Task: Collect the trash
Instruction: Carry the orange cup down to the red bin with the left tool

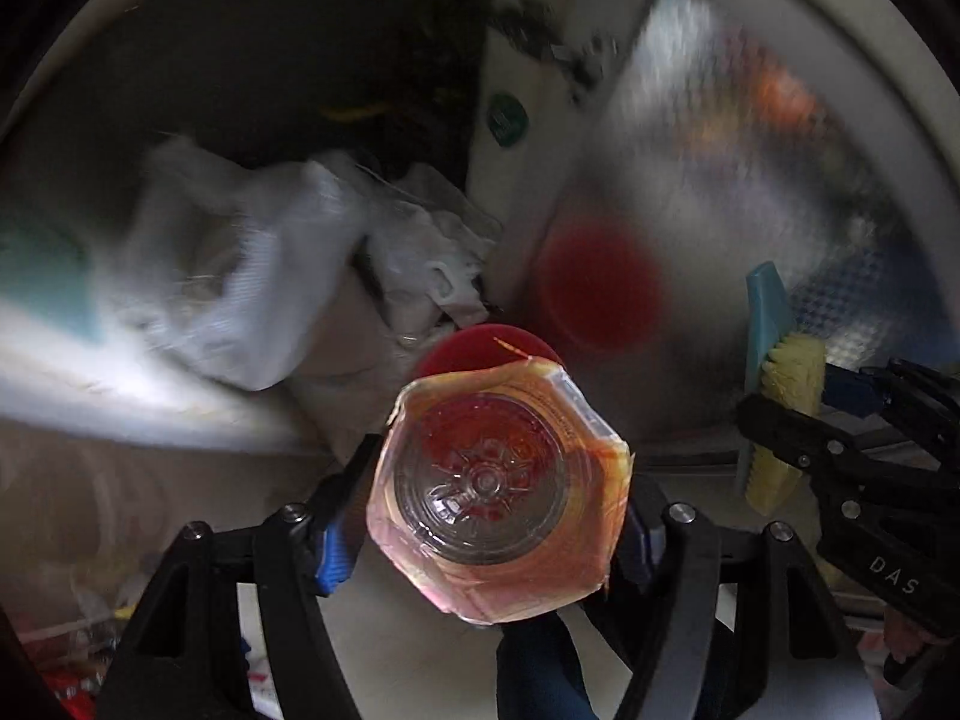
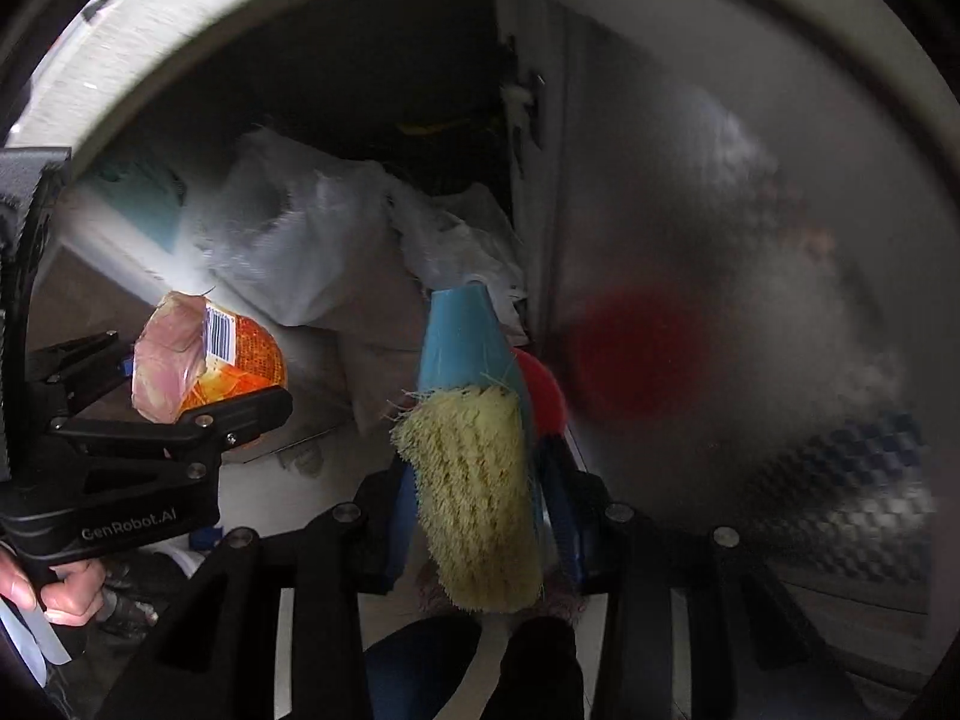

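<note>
A: Left gripper (image 1: 498, 480): jaws about halfway apart, clamped on a plastic bottle (image 1: 498, 498) with an orange label. Bottle points down and away, its clear base towards the lens, red cap at the far end.

B: Right gripper (image 2: 480, 498): jaws narrower, closed on a scrubbing brush (image 2: 474, 480). Blue back, yellow bristles, bristle face towards the camera. Both pieces held in the air, side by side, above a red bin (image 2: 543, 387) by the steel cabinet front (image 2: 720, 300).

A: Agreed. In my judgement the step is carrying both down to the bin. Whether that red disc is a lid or an open mouth, I cannot tell; its reflection blurs on the steel.

B: To do it well: centre each piece over the red rim before opening, one at a time. The bottle is the wider one; let it go first, cap down. The brush is long, so tip it blue end first or it may catch the edge.

A: Keep the grippers apart; they sit close.

B: Count: two grippers, one bottle, one brush, one red bin.

A: Plus white plastic bags (image 1: 240, 276) behind. At least two, bunched, so the number is uncertain. One hand (image 2: 54, 588) visible on a handle.
</note>
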Demonstrator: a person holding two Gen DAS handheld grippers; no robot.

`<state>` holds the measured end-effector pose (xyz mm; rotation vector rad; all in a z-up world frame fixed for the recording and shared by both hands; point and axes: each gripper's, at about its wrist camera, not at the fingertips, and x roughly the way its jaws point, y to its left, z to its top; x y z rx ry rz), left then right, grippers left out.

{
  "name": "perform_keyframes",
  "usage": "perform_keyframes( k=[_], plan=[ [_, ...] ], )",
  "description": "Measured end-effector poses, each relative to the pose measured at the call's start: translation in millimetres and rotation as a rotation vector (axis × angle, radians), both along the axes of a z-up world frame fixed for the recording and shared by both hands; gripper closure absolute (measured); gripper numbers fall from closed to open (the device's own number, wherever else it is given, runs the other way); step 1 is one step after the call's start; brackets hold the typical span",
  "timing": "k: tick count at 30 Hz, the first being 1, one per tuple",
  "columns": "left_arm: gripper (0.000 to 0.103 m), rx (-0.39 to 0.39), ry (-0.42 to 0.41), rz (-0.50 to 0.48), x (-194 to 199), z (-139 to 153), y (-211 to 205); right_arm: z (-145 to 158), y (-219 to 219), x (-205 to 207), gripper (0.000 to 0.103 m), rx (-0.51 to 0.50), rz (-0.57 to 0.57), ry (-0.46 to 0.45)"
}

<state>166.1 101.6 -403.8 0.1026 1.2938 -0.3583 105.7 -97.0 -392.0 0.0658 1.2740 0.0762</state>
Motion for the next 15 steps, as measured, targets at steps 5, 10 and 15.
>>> perform_keyframes(
  k=[5,10,15],
  plan=[
    [0.038,0.011,0.051,-0.051,22,-60,-19,-53,-12,6,0.066,-0.006,-0.075,0.032],
    [0.037,0.018,0.053,-0.091,37,-90,-36,-79,-29,12,0.066,-0.008,-0.118,0.054],
    [0.019,0.020,0.061,-0.103,46,-101,-48,-83,-30,16,0.066,-0.009,-0.147,0.058]
  ],
)
